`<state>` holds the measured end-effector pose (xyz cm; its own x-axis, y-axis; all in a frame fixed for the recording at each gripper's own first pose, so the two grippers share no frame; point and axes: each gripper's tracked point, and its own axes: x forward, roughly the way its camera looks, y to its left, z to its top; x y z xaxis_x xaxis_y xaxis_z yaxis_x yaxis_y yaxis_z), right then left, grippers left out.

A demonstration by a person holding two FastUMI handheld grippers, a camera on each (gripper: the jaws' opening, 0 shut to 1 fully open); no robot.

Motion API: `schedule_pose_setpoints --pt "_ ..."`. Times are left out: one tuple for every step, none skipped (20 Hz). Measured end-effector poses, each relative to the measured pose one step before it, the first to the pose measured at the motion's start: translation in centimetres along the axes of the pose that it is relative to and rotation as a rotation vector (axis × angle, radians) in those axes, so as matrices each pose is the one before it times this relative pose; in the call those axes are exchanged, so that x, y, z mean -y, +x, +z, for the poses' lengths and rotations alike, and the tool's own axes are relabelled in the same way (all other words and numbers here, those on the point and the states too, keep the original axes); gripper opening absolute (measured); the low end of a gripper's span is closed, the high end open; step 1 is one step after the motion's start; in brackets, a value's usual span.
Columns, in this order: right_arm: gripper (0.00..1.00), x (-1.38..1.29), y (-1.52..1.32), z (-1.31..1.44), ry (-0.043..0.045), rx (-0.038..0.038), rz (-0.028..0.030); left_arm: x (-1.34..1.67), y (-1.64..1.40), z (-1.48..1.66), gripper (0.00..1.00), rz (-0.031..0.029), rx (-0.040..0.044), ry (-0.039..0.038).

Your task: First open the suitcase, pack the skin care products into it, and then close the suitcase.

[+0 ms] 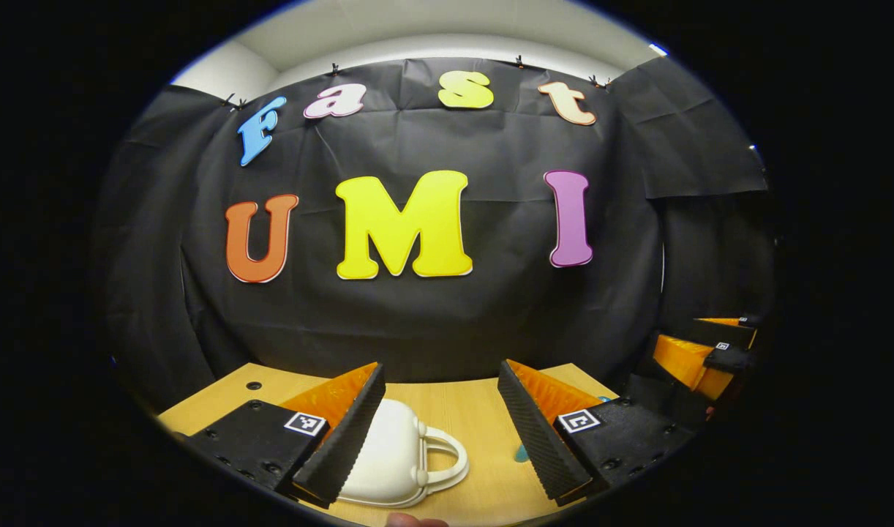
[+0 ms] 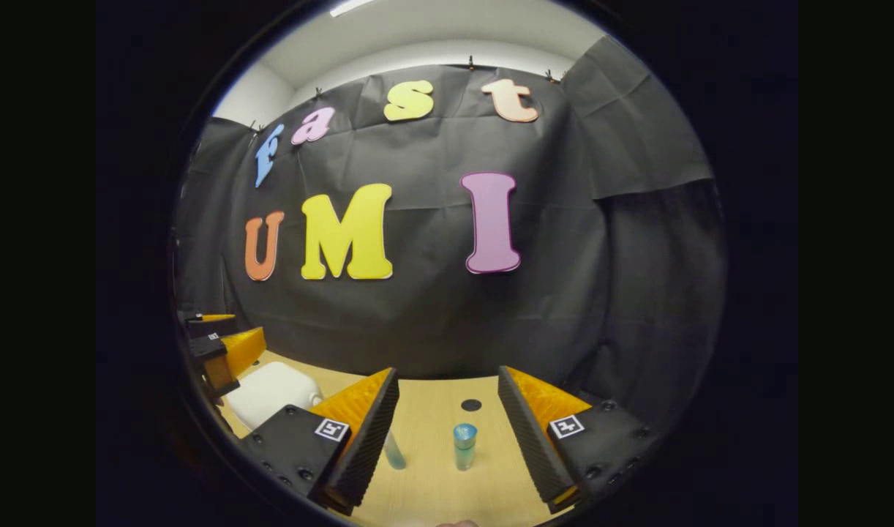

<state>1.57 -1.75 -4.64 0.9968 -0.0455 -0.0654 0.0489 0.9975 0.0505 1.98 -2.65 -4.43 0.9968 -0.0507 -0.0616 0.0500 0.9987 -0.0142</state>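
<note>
Left tool, fingers spread wide and holding nothing, hangs above the near part of the desk; right tool, likewise spread and empty, hangs farther right. Left to right on the desk: the small white suitcase, lying flat with its lid down and its looped handle turned rightward, partly hidden behind the left tool's left finger; then two skin care bottles, one clear-bodied bottle just beside the right tool's left finger and one upright blue-capped bottle standing between that tool's fingers but farther off. In the right gripper view the suitcase sits at far left, below the other tool.

Handling, by judgement: the suitcase shell looks hard, smooth and light, so it may slide when the lid is pushed; steady the body with one tool and lift at the lid's edge or by the handle loop. The bottles look slim, rigid, light and smooth-walled, easily tipped; pinch each across the mid-body.

Room: bare desk lies between suitcase and bottles, and beyond the bottles toward the cloth wall. Small round holes mark the desk top. The near desk edge runs close below both tools, so pulling the bottles nearward risks a drop
</note>
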Motion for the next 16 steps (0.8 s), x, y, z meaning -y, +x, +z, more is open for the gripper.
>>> schedule_pose_setpoints --pt "0.81 -0.18 0.184 -0.537 0.00838 -0.0097 0.00339 0.267 0.163 -0.58 0.99 -0.00371 -0.00232 -0.01255" --pt "0.81 -0.226 0.227 -0.642 -0.00032 -0.01702 0.00588 0.409 0.153 -0.815 0.99 -0.0068 -0.00588 -0.01349" --pt "0.81 -0.283 0.073 -0.756 -0.00824 -0.02127 0.0078 0.249 0.081 -1.03 0.98 -0.00406 -0.02417 0.00105" --pt "0.81 -0.147 -0.121 -0.207 -0.00626 -0.00776 0.01114 -0.088 0.1 -0.885 0.99 0.00499 -0.02075 0.01056" --pt "0.81 0.141 -0.234 0.095 -0.00384 0.00302 0.00473 -0.076 0.155 -0.758 0.99 -0.00491 -0.0163 0.01473" --pt "0.81 0.24 -0.024 0.024 -0.00814 0.00239 -0.00008 -0.023 0.153 -0.633 0.99 -0.00202 -0.01364 0.02228" --pt "0.81 0.192 0.037 -0.208 -0.01411 -0.00236 -0.00106 -0.128 0.129 -0.526 0.99 -0.00118 -0.00684 0.02786" --pt "0.78 0.363 0.013 0.016 -0.00997 0.00042 -0.00063 -0.084 0.188 -0.474 0.99 -0.00563 -0.00551 0.0332" --pt "0.78 0.514 -0.03 -0.036 -0.00474 0.00079 0.00062 0.02 0.354 -0.675 0.99 -0.00581 -0.01239 0.04107" --pt "0.78 0.58 0.127 -0.108 -0.00406 -0.0046 -0.00447 0.081 0.379 -0.429 0.99 -0.00748 -0.00916 0.03694" --pt "0.78 0.668 0.076 -0.345 -0.00032 -0.00669 -0.00624 0.213 0.397 -0.847 0.99 -0.01358 -0.01862 0.03662" --pt "0.8 0.594 0.045 -0.152 0.00069 -0.00771 -0.00834 0.287 0.519 -1.094 0.99 -0.02131 -0.02721 0.03622" --pt "0.8 0.697 0.006 -0.228 -0.0043 -0.00348 -0.00876 0.365 0.428 -0.904 0.99 -0.01596 -0.02408 0.03777" --pt "0.8 0.764 -0.022 0.02 -0.00117 0.00109 -0.01434 0.317 0.506 -0.796 0.99 -0.01401 -0.02761 0.04623" --pt "0.8 0.757 -0.078 -0.067 0.00658 -0.00019 -0.01157 -0.319 0.686 -0.91 0.99 -0.00539 -0.03362 0.0587" --pt "0.8 0.662 -0.002 -0.185 0.00936 -0.00475 -0.01232 0.159 0.616 -1.085 0.99 -0.01643 -0.04015 0.06475"
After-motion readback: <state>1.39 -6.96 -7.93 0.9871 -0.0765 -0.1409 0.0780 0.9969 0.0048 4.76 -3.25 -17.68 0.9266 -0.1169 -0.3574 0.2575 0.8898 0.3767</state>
